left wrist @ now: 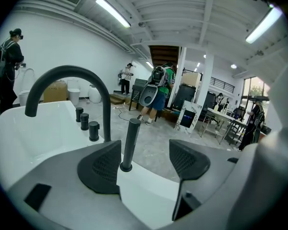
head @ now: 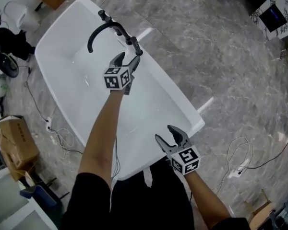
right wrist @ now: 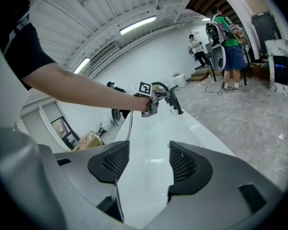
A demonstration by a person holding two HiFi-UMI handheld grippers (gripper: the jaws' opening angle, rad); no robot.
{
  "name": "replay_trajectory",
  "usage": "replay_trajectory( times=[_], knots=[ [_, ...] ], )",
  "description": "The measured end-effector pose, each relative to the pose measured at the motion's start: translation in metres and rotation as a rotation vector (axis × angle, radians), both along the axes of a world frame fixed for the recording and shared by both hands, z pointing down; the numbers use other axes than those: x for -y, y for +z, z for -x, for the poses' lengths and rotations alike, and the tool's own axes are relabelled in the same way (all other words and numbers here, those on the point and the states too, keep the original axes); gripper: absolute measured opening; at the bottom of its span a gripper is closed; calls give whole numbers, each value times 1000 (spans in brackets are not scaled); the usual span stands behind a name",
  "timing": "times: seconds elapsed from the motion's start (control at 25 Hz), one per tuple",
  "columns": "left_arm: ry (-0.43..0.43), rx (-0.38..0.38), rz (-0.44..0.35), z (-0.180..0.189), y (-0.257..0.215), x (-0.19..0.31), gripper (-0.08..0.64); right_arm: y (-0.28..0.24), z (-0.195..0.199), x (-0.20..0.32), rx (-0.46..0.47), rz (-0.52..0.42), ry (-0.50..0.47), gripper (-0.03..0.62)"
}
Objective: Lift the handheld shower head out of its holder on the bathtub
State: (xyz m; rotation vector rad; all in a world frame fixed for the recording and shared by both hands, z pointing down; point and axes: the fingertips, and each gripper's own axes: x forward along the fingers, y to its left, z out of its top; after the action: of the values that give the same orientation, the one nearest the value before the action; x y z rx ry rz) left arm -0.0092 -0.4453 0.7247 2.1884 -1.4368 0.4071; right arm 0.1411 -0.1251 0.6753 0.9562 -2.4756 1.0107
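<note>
Head view: my left gripper [head: 127, 61] was out at the far rim of the bathtub [head: 182, 97], jaws spread. It sat right by the shower head [head: 135, 46], which stood upright in its holder beside the curved spout [head: 98, 30]. My right gripper [head: 172, 137] hung over the near end.

Left gripper view: the shower head stood between the open jaws, nearer the left one, with no grip on it yet.

Right gripper view: jaws apart, only bathtub between them.

It looked like a stiff, smooth, probably slick stick, so I figured I'd pinch it mid-shaft and pull straight up.
</note>
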Motion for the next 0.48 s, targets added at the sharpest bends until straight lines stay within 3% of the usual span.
replay_trajectory(
  times=[0.48],
  knots=[
    [35,77,-3,-12,32,24,290,17,2,-2,19,45,46,229]
  ],
)
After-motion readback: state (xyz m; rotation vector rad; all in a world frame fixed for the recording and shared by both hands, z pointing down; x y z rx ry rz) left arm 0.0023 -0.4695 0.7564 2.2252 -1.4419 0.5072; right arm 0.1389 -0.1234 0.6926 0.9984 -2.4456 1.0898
